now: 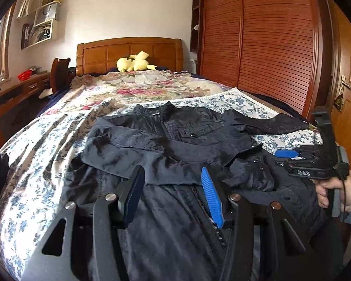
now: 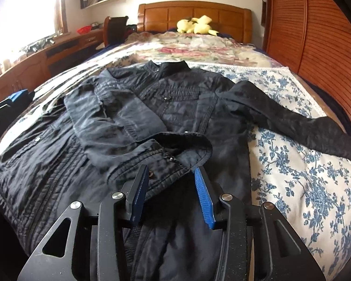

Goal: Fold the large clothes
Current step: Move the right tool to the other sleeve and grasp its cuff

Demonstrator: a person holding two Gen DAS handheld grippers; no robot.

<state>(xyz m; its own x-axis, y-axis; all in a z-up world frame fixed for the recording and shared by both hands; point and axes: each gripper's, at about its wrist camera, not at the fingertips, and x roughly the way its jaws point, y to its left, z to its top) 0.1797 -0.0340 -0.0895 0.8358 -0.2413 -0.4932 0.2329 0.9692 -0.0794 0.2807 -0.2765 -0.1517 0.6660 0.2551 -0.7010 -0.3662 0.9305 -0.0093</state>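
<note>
Dark jacket [image 2: 152,107] spread on floral bedspread [image 2: 304,175], wooden wardrobe [image 1: 269,46] beside.

Dark jacket [image 1: 175,140] is lying spread on the floral bedsheet [image 1: 46,164], one sleeve folded across its front. Left gripper [image 1: 173,187] is hovering over it, jaws parted, nothing between them. Right gripper [image 1: 290,155] is sitting at the jacket's right edge, a hand [image 1: 337,192] gripping its handle.
</note>
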